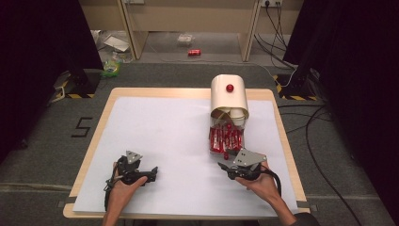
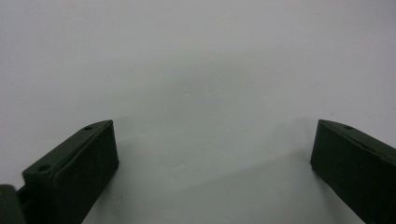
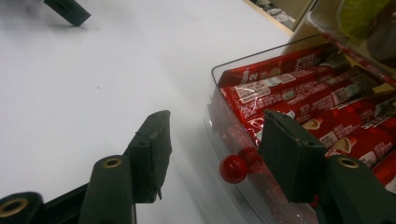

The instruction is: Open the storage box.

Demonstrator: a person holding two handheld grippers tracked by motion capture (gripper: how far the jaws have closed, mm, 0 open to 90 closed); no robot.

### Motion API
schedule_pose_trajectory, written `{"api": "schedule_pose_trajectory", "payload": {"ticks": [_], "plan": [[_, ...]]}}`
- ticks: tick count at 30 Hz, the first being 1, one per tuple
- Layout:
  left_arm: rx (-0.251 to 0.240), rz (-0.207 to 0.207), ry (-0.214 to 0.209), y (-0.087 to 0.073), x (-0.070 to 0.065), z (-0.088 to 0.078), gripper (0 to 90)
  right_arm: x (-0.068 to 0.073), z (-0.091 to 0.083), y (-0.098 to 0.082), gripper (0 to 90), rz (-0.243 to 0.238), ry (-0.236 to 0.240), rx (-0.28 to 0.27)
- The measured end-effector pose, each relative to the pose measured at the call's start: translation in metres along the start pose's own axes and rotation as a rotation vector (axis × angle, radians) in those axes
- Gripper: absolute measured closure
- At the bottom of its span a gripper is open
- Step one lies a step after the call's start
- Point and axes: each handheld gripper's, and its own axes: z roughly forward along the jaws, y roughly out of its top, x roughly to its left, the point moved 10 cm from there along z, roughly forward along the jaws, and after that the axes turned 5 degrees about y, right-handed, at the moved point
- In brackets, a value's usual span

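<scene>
While the left gripper point(image 1: 151, 173) rests wide open on the white table sheet point(image 1: 164, 136), the right gripper point(image 3: 212, 142) stands parted around a small red ball knob point(image 3: 233, 168) on the clear plastic drawer point(image 3: 219, 119) of red snack packets point(image 3: 280, 91), under a cream rounded-top dispenser point(image 1: 228, 96).

We see a matt white sheet point(image 1: 164, 136) on a pale wood table point(image 1: 108, 101), a clear glossy plastic tray point(image 3: 219, 112), shiny red wrappers point(image 3: 289, 93), a glossy red knob point(image 3: 233, 169), matt black jaws.
</scene>
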Motion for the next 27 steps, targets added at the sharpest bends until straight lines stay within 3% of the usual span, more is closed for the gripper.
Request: {"api": "schedule_pose_trajectory", "payload": {"ticks": [11, 27], "plan": [[0.000, 0.000, 0.000, 0.000, 0.000, 0.000, 0.1, 0.014, -0.003, -0.007, 45.9, -0.012, 0.055, 0.026], [0.000, -0.001, 0.000, 0.000, 0.000, 0.000, 0.1, 0.027, -0.014, -0.009, 45.3, -0.018, 0.086, 0.028]]}}
